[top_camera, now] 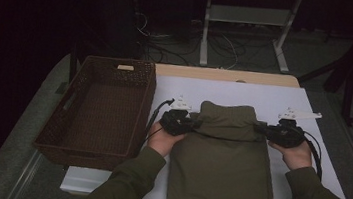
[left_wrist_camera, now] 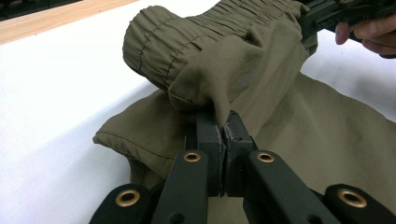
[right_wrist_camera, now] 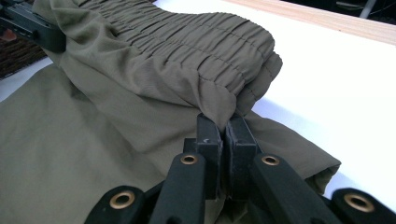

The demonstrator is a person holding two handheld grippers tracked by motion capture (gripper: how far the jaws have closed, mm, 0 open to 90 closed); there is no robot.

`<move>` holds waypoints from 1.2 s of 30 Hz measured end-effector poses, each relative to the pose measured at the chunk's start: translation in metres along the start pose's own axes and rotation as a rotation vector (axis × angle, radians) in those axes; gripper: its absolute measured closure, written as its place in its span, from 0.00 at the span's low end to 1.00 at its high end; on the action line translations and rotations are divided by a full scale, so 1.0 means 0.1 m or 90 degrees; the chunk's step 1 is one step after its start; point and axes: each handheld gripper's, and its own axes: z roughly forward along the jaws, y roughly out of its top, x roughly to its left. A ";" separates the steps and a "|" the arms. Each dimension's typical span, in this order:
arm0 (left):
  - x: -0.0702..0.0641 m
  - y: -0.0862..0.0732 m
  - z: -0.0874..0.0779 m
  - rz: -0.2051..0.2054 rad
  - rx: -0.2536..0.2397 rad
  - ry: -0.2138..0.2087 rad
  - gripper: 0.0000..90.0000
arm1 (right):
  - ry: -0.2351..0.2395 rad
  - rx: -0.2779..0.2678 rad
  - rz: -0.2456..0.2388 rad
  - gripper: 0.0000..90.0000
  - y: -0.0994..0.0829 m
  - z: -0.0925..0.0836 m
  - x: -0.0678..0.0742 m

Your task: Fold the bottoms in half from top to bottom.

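An olive-green garment (top_camera: 223, 160) lies flat on the white table top (top_camera: 186, 88), its gathered elastic waistband (top_camera: 227, 116) lifted and folded over toward the person. My left gripper (top_camera: 188, 122) pinches the waistband's left corner; in the left gripper view its jaws (left_wrist_camera: 225, 125) are shut on the fabric (left_wrist_camera: 219, 79). My right gripper (top_camera: 263, 130) pinches the right corner, and in the right gripper view the jaws (right_wrist_camera: 225, 125) are shut on the garment's cloth (right_wrist_camera: 187, 60). Both hands hold the fold a little above the lower layer of cloth.
A dark brown woven basket (top_camera: 55, 131) stands at the table's left, close to my left hand (top_camera: 162, 139). A wooden strip (top_camera: 227, 75) runs along the far table edge. Beyond it are a desk frame (top_camera: 246, 22) and cables on the floor.
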 end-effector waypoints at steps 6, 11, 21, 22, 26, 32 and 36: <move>-0.06 -0.06 -0.09 0.005 -0.001 -0.010 0.97 | 0.012 0.000 -0.006 0.95 -0.03 -0.07 0.08; -0.12 -0.12 -0.14 0.013 0.002 -0.017 0.97 | 0.018 0.006 -0.016 0.95 -0.06 -0.09 0.15; -0.23 -0.13 -0.25 0.029 -0.013 -0.022 0.97 | 0.022 -0.001 -0.027 0.95 -0.09 -0.19 0.25; -0.24 -0.13 -0.27 0.030 -0.014 -0.025 0.97 | 0.023 -0.003 -0.029 0.95 -0.09 -0.21 0.26; -0.32 -0.18 -0.29 0.035 -0.009 -0.036 0.97 | 0.028 -0.003 -0.032 0.95 -0.13 -0.26 0.29; -0.42 -0.26 -0.32 0.041 0.003 -0.049 0.97 | 0.027 0.011 -0.044 0.95 -0.22 -0.31 0.36; -0.45 -0.32 -0.34 0.041 0.011 -0.057 0.97 | 0.032 0.019 -0.050 0.95 -0.27 -0.32 0.40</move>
